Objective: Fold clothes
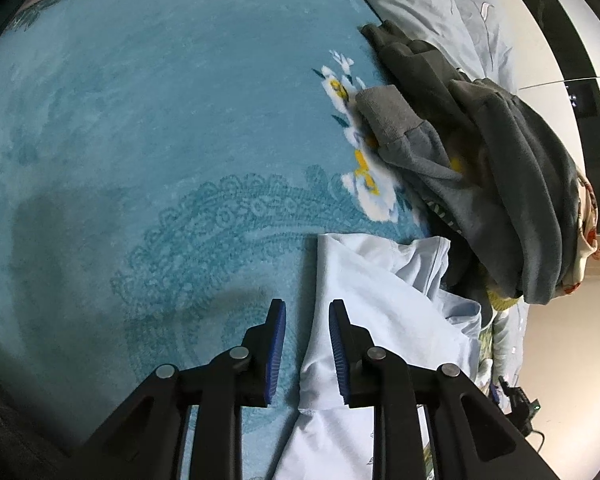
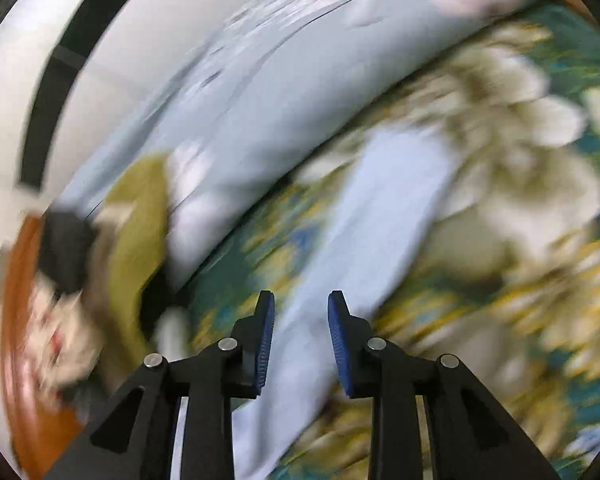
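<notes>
A pale blue garment lies crumpled on a teal blanket. My left gripper is open just above its left edge, the cloth running under the right finger. A pile of dark grey clothes lies to the right of it. In the blurred right wrist view a pale blue strip of cloth runs across a flowered blanket and passes between the open fingers of my right gripper. I cannot tell whether the fingers touch it.
A light grey-blue quilt is bunched at the back, also in the right wrist view. An olive-yellow garment and a dark item lie at the left. A white wall with a dark frame is behind.
</notes>
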Motion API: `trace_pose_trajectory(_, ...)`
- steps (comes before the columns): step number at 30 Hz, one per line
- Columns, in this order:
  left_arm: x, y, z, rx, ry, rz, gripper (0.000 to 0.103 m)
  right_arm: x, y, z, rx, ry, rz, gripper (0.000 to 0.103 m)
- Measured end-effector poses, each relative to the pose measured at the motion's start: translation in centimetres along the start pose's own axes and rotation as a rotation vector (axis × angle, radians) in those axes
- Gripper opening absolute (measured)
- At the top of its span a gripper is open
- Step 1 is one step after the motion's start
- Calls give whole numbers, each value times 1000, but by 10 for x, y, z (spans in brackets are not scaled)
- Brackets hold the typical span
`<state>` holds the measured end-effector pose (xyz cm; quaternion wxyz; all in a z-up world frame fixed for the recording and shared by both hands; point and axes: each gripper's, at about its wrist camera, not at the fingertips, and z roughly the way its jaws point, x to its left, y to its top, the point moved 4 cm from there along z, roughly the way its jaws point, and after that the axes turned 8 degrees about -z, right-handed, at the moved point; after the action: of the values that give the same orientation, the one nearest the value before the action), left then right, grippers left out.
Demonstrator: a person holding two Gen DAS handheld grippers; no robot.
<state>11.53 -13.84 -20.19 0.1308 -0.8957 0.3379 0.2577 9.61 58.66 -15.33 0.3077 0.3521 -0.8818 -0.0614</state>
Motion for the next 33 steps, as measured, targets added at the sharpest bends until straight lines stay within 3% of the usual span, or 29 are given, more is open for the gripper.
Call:
trace_pose_trajectory(2,-1,-1,2,4,5,-1,25,-26,14,-3,-38,-64,58,28)
trace_pose_trajectory(5,-6,-2,2,1,14,15,25,-49,22,9,-50,-47,167,28)
trace_pose_trajectory(9,-9,-6,1,-5,41,47,25,-60,26,21,-69,1,304,28)
trace_pose_trajectory(12,-4,-5,-3,-8,47,28,25,-64,26,32,-36,-38,351,22)
trace_pose_trajectory(15,0,-4,-8,-22,33,3,26,-68,18,19,-102,-72,403,24)
trace_pose_trajectory(18,3,-4,-9,-21,20,-24,27,-70,15,17,-93,-63,369,30)
trace_pose_trajectory(20,4,-4,-9,-18,21,-31,27,-75,11,23,-69,-34,409,30)
trace_pose_trajectory(25,0,-7,-9,-15,26,-13,27,-80,12,29,-121,35,492,31)
trace_pose_trajectory(26,1,-6,-9,-15,26,-15,27,-79,13,32,-113,53,511,30)
trace_pose_trajectory(28,3,-5,-9,-17,19,-30,28,-74,16,33,-95,39,515,4)
trace_pose_trajectory(30,5,-4,-10,-19,12,-41,28,-69,18,34,-79,26,517,3)
trace_pose_trajectory(33,6,-2,-12,-25,4,-53,28,-48,32,11,-131,51,424,3)
